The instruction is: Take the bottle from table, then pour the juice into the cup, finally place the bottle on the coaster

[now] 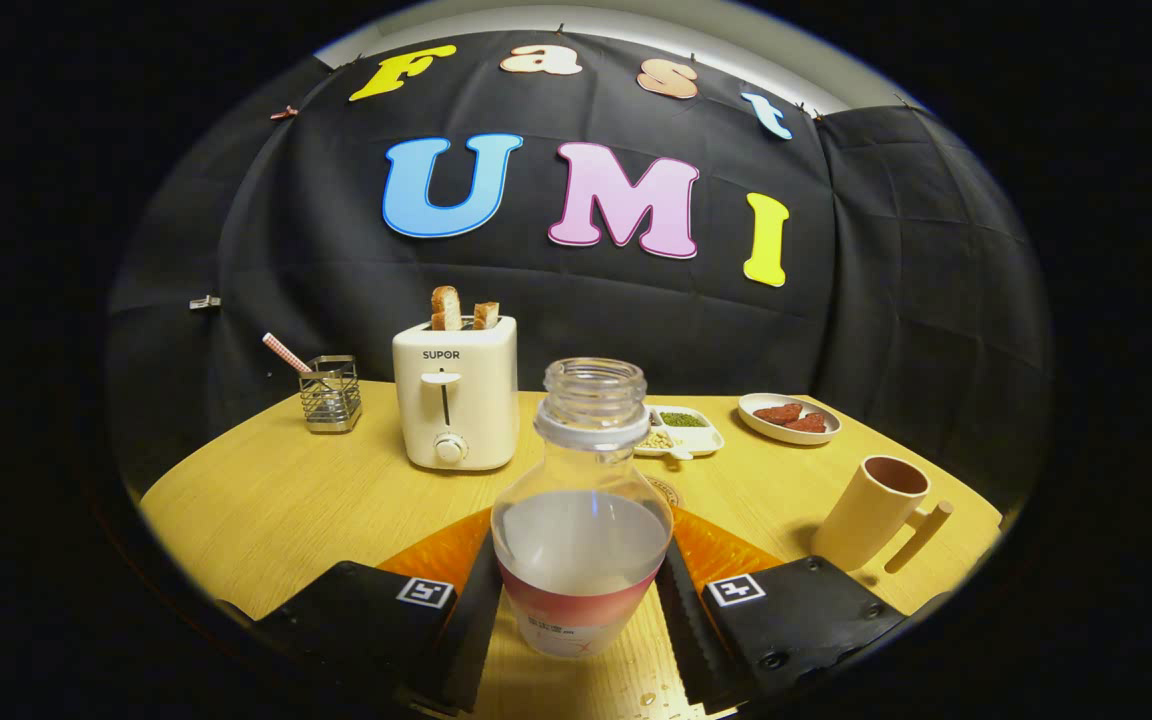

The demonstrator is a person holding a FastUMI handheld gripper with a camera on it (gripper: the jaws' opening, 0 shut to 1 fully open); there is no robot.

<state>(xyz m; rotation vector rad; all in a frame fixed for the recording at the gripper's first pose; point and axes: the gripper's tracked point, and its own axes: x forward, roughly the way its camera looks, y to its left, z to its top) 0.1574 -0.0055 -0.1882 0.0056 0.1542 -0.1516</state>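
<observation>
Gripper (581, 600): fingers closed against both sides of the bottle.
Juice bottle (581, 520): uncapped, upright, half full.
Cup (871, 510): right of the bottle, near.

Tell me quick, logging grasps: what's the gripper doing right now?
Gripper: closed on the bottle, one finger against each side of its lower body; bottle upright, uncapped, partly full.
</observation>
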